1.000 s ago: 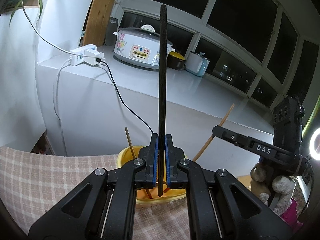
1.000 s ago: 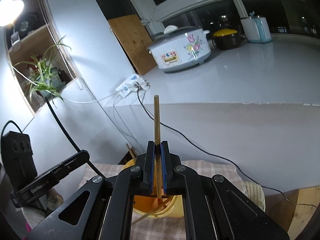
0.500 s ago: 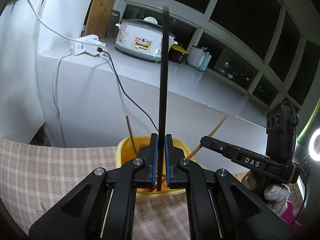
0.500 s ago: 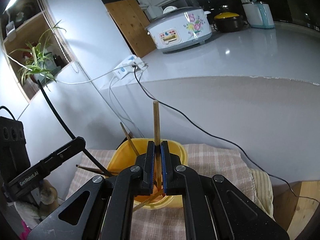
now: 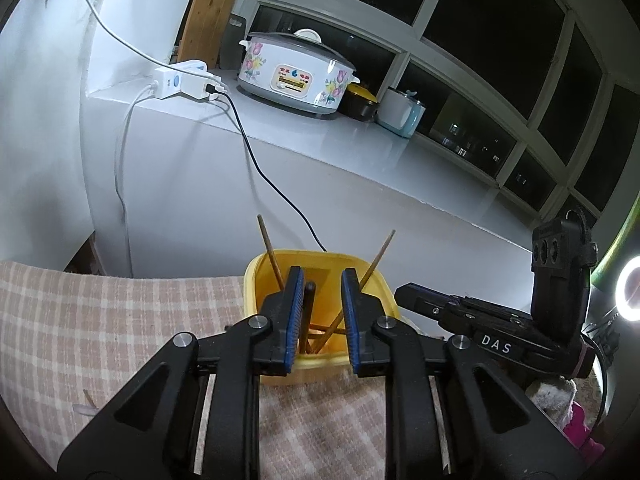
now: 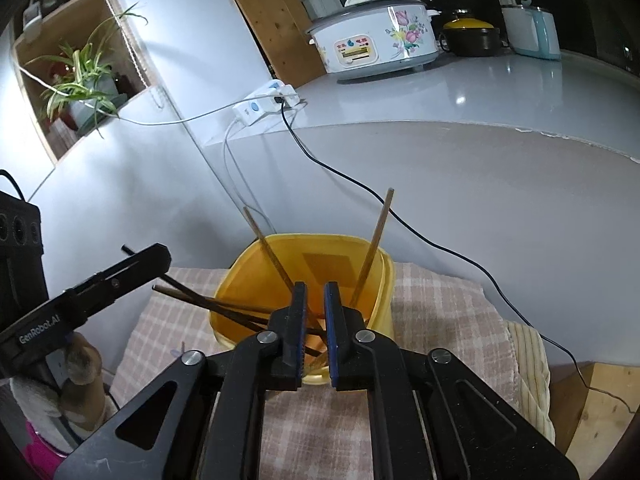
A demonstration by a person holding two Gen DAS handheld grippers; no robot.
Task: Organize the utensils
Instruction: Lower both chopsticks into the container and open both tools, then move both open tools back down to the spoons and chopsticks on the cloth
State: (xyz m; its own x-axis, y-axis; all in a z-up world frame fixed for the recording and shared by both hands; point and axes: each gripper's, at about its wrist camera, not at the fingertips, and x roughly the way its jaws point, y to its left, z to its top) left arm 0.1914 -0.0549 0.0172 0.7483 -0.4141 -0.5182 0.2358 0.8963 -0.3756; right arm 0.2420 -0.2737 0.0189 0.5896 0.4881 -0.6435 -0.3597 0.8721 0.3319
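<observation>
"DAS" is read in white on the black right gripper, seen from left wrist cam. "GenRobot.AI" is read on the black left gripper, right wrist cam. The rice cooker panel label is illegible.

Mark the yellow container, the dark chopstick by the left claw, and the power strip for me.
yellow container (image 6: 380, 280), right wrist view, right side of its rim.
dark chopstick (image 5: 307, 312), left wrist view, upper shaft between the claw's pads.
power strip (image 5: 182, 82), left wrist view, its white body.
</observation>
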